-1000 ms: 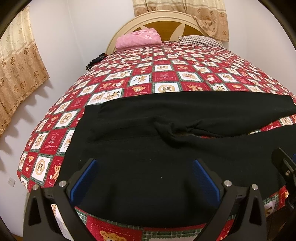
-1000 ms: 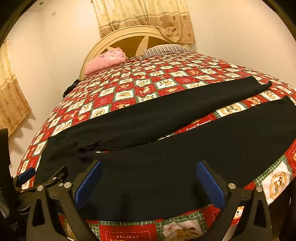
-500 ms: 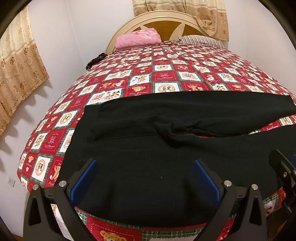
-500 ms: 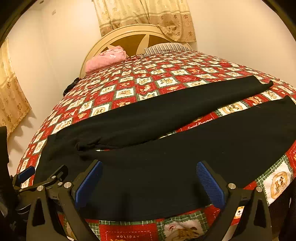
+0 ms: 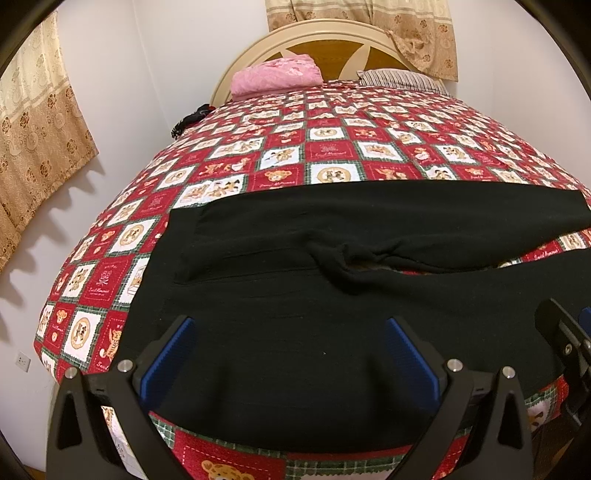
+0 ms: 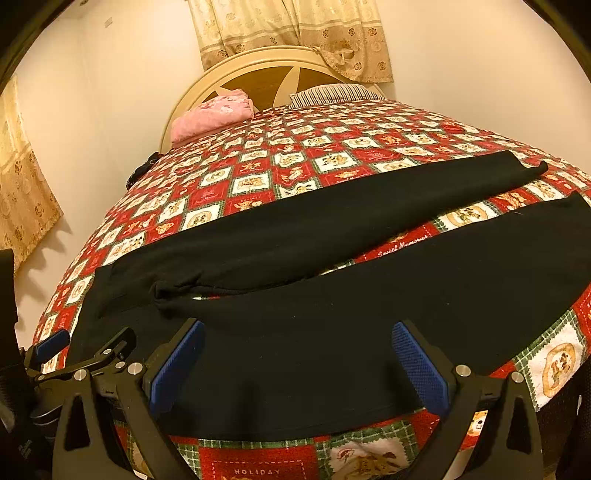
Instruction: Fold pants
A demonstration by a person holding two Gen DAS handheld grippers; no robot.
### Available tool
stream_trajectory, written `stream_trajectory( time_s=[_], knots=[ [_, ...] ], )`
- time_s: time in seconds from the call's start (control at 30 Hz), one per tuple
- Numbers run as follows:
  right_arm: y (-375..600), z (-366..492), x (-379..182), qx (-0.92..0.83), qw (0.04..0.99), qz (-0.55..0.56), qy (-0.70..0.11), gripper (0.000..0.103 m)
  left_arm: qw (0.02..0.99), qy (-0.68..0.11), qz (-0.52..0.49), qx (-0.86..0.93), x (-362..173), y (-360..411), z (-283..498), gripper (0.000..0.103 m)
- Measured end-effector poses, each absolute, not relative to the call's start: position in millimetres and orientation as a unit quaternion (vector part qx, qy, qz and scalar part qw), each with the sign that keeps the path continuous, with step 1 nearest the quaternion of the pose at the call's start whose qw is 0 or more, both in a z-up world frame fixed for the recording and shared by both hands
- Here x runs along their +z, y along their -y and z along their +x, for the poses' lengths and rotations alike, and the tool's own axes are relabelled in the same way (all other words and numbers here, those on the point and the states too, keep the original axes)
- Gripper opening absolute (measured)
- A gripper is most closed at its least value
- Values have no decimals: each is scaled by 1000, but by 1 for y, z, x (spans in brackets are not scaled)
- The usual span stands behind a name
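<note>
Lying crosswise on bed (image 5: 332, 147), black pants (image 5: 295, 332) run left-to-right w/ waist nearer left gripper (image 5: 288, 354), legs toward right gripper (image 6: 295, 362); both wide open, nothing gripped.

Each gripper (image 5: 288, 354) (image 6: 295, 358) has a black angular frame, silver screws on its arms, and ribbed blue pads (image 5: 410, 354) (image 6: 419, 363).

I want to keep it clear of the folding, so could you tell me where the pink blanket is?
The pink blanket lies at the far end of the bed, against the headboard, left of the striped pillow.
</note>
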State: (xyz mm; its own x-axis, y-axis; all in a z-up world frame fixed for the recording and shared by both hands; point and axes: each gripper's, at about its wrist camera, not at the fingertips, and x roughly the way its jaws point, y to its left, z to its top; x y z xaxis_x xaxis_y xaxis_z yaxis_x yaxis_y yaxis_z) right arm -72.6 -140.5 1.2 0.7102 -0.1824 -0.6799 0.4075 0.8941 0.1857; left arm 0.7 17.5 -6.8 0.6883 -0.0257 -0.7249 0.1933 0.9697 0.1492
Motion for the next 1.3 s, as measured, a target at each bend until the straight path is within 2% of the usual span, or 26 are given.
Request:
stream_trajectory(
  time_s=[0.83,1.17,1.2,1.3],
  knots=[
    [141,-69,-2,-160,909,160,-349,102,906,-404,107,-62,-15,-22,8,103],
    [165,-44,10,-118,920,145,-343,102,910,-408,52,-58,15,-118,85,103],
    [168,-39,12,-112,922,143,-342,102,910,-407,48,-58,15,-126,97,102],
    [170,-25,17,-88,929,123,-338,102,893,-445,27,-58,1,-151,145,70]
  ],
)
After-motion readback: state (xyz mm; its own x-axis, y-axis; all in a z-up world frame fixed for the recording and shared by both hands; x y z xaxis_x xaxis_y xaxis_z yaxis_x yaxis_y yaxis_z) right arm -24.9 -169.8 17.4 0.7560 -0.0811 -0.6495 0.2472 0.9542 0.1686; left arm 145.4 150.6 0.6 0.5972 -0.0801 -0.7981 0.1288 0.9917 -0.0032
